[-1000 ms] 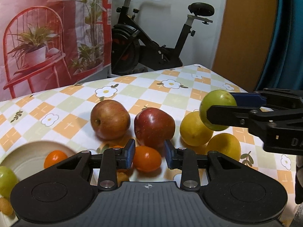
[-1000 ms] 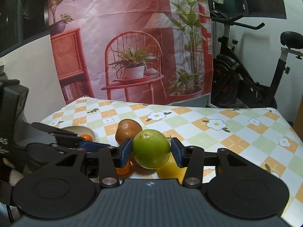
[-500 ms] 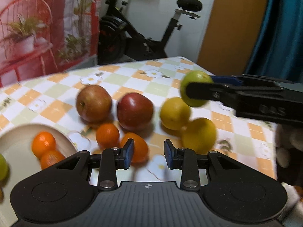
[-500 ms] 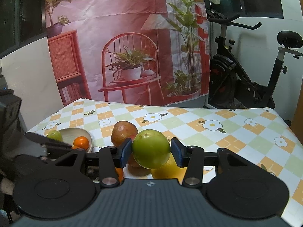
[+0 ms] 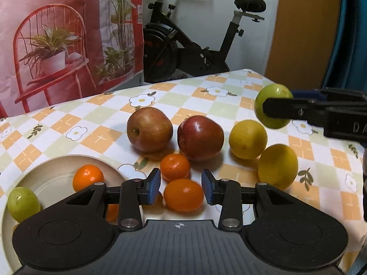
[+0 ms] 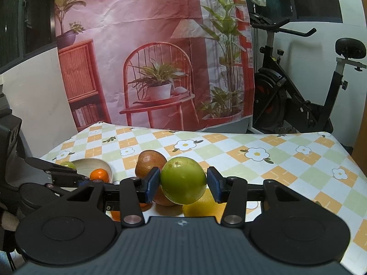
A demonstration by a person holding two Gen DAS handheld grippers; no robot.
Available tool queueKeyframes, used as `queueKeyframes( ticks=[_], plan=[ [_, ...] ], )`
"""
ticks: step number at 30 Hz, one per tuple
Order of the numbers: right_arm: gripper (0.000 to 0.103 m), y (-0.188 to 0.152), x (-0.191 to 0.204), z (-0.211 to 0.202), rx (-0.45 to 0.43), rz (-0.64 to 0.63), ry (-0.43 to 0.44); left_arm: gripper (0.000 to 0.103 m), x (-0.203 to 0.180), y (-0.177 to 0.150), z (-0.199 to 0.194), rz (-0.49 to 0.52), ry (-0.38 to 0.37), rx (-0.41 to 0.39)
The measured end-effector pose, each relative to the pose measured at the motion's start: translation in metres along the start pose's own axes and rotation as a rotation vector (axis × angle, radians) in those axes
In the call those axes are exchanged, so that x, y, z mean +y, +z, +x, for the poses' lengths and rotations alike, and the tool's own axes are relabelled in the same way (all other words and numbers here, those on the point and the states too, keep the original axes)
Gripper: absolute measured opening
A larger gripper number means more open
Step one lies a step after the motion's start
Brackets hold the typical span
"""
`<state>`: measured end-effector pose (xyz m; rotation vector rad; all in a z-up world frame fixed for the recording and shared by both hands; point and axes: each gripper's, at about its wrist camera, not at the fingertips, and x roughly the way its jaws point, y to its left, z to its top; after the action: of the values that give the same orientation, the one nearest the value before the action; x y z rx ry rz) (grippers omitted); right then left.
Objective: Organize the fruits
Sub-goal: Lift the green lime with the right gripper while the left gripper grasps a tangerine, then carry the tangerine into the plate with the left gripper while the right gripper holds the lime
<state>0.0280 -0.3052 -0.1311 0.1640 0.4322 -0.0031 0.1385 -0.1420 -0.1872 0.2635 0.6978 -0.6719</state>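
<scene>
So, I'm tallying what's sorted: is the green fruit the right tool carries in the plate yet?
Out. The green fruit sits clamped in the right tool, lifted above the table; the plate lies well to its left.

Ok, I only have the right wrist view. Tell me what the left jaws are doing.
Observer: The left gripper is open and empty; an oval orange fruit lies on the tablecloth just ahead of its jaws.
Operator: Report what my green fruit hides.
Observer: The green fruit blocks a dark red apple and two yellow fruits.
Operator: Confirm it clears the table.
Observer: It does, hanging above the yellow fruits.
</scene>
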Motion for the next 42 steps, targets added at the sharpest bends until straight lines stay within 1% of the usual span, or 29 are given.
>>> queueKeyframes(
  ticks=[6,11,12,14,17,21,26,31,34,36,38,42],
  plan=[
    [0.048,-0.001,0.001,0.002,0.007,0.002,0.003,0.041,-0.005,-0.006,-0.002,0.011,-0.035,0.019],
    [0.048,-0.001,0.002,0.002,0.01,0.003,0.008,0.041,-0.005,-0.005,0.002,0.018,0.01,0.022],
    [0.048,-0.001,0.001,0.003,0.01,0.003,0.009,0.044,-0.004,-0.005,0.004,0.015,0.019,0.026],
    [0.048,-0.001,0.001,0.004,0.009,0.003,0.01,0.046,-0.003,-0.005,0.006,0.013,0.015,0.031],
    [0.048,-0.001,0.002,0.004,0.011,0.004,0.008,0.046,-0.008,-0.005,0.008,0.045,0.022,0.034],
    [0.048,-0.001,0.001,0.004,0.01,0.005,0.008,0.045,-0.01,-0.007,0.006,0.068,0.034,0.025],
    [0.048,-0.002,0.001,0.004,0.01,0.008,0.007,0.044,-0.009,-0.009,0.002,0.058,0.029,0.01],
    [0.048,-0.003,0.0,0.003,0.008,0.008,0.011,0.044,-0.012,-0.006,-0.021,0.058,0.04,-0.062],
    [0.048,-0.002,0.0,0.003,0.003,0.011,0.017,0.044,-0.007,-0.006,-0.04,0.026,0.054,-0.102],
    [0.048,-0.002,0.002,0.003,0.003,0.01,0.025,0.044,0.004,-0.007,-0.053,-0.014,0.067,-0.127],
    [0.048,-0.002,0.007,0.005,0.005,0.006,0.037,0.044,0.019,-0.007,-0.063,-0.054,0.09,-0.137],
    [0.048,-0.002,0.022,0.014,0.019,-0.015,0.07,0.044,0.056,-0.006,-0.079,-0.128,0.167,-0.147]
  ],
)
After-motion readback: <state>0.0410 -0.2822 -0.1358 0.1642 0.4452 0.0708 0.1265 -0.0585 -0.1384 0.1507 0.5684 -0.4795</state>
